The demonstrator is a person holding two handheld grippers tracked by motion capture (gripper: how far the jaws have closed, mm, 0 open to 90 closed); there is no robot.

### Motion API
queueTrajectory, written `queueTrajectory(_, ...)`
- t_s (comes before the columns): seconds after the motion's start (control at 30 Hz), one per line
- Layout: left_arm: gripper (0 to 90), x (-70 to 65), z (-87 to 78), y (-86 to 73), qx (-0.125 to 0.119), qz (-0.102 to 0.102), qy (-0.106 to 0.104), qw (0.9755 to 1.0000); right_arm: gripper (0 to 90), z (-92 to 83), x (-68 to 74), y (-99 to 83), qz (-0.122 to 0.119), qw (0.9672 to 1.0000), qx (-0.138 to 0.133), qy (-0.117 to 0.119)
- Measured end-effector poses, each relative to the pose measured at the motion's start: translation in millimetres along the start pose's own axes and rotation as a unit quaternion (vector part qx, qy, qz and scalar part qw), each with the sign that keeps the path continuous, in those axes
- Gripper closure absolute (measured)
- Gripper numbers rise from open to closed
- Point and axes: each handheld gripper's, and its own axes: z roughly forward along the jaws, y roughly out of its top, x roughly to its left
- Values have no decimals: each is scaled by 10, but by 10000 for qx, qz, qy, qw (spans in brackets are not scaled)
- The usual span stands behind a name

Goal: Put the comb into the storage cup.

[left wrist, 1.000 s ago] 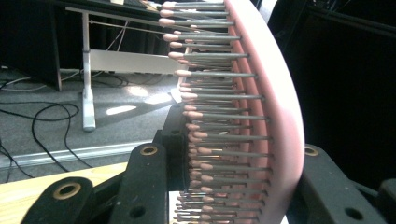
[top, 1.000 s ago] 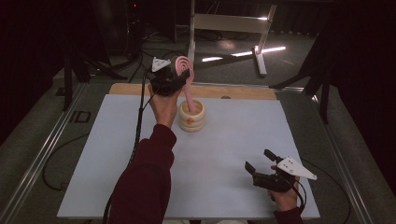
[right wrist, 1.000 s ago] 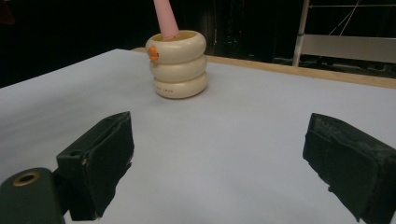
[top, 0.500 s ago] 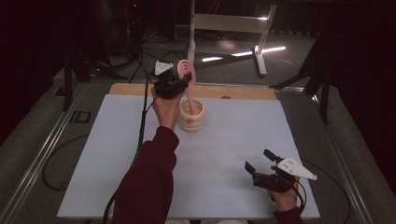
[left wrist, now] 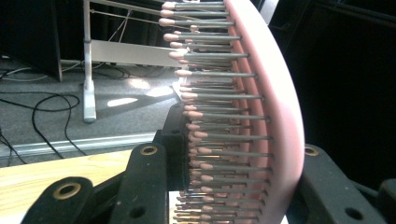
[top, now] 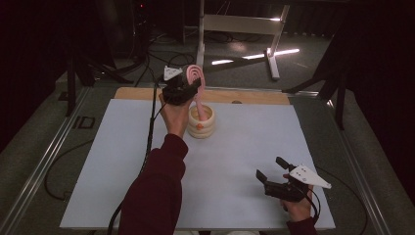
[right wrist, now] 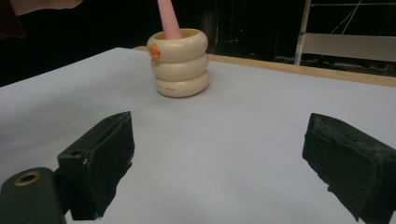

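- Since a second ago, left gripper (top: 183, 88) has barely shifted, clamped on pink bristled hairbrush (top: 194, 78), handle inside cream ribbed cup (top: 201, 125).
- Right gripper (top: 274, 172) rests apart, empty.

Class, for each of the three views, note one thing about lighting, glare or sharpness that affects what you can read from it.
High view: dark surroundings, bright glare strips on the floor, white table evenly lit. Left gripper view: pink hairbrush close up, nearest bristles soft at the bottom. Right gripper view: cream holder fairly sharp, near black jaws slightly blurred.
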Motion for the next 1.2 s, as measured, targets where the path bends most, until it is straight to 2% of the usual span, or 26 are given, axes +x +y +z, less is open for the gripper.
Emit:
queueTrajectory(0.4,645,20,34,-66,17,-37,73,10000,90,0,-3,-3,7,10000,5,7)
queueTrajectory(0.47,645,39,28,-94,-51,-119,64,9999,90,0,-1,-3,19,10000,0,6)
queueTrajectory(0.53,645,51,32,-116,-19,-99,130,9999,90,0,-4,-4,0,10000,12,1)
queueTrajectory(0.67,645,60,31,-126,-21,-111,132,9998,90,1,-1,-4,-1,10000,11,2)
queueTrajectory(0.87,645,109,39,-208,-7,-212,178,9996,90,4,2,-5,-2,10000,13,-2)
queueTrajectory(1.2,645,69,81,-251,28,-156,179,9997,90,-1,1,-3,3,10000,14,1)
